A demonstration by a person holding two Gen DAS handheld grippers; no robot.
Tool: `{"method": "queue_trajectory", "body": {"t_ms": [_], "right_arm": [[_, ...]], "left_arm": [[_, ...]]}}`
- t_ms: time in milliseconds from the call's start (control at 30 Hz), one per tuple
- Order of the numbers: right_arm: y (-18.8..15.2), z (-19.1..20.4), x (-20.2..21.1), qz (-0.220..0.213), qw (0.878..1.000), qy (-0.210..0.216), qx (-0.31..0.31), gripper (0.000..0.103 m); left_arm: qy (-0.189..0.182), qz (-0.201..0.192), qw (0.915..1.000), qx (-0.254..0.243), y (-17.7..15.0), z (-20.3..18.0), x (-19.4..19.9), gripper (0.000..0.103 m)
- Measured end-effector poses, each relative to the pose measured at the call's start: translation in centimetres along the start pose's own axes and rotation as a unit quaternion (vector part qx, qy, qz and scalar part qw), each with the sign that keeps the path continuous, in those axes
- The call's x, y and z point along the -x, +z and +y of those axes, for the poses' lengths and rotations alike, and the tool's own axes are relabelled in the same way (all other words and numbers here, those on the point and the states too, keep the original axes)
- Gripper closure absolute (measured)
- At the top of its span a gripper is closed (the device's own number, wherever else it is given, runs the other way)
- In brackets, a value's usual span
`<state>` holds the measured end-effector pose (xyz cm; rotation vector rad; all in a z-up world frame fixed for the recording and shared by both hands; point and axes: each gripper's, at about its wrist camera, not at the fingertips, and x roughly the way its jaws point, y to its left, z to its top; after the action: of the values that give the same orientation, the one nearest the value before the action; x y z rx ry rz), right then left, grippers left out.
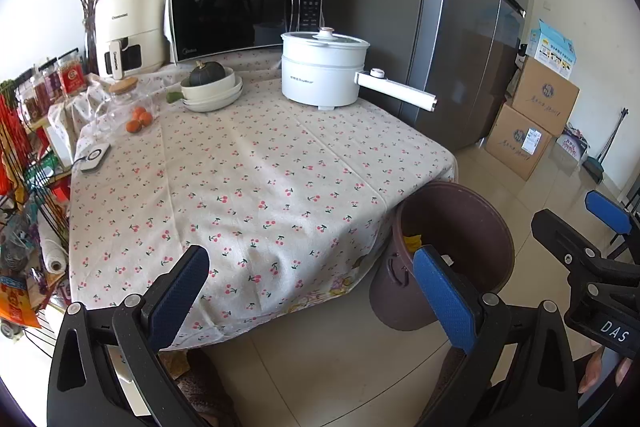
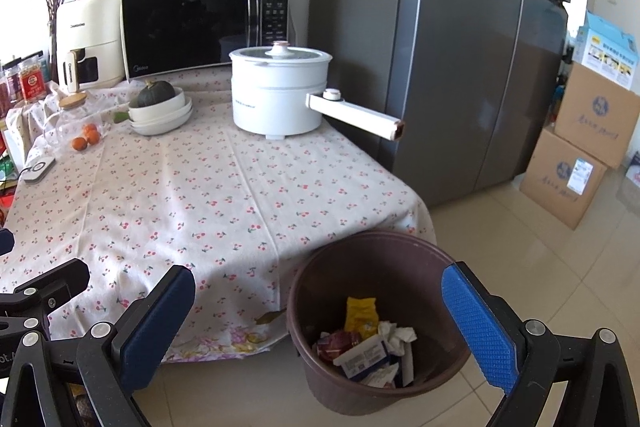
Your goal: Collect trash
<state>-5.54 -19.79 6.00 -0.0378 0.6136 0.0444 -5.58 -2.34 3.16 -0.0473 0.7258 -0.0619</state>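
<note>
Both the left gripper (image 1: 312, 291) and the right gripper (image 2: 320, 323) were spread apart and empty. The brown bin (image 2: 384, 255) stood on the floor at the table's (image 2: 200, 187) 4 o'clock corner, holding crumpled wrappers and cartons (image 2: 368, 351).

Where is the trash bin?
The bin stands on the floor by the table's near right corner, low in both views, with trash inside.

left gripper (image 1: 316, 291) open, empty; bin (image 1: 476, 227) holds maybe wrappers
</note>
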Motion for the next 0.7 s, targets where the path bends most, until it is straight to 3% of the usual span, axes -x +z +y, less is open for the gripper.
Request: {"method": "queue_trajectory", "body": {"t_ms": [700], "right_arm": [[-0.13,-0.6,0.04,0.005,1.0,-0.002,-0.008,0.001]], "left_arm": [[0.002,0.009,0.9999,0.008,-0.01,0.2,-0.22,0.0]]}}
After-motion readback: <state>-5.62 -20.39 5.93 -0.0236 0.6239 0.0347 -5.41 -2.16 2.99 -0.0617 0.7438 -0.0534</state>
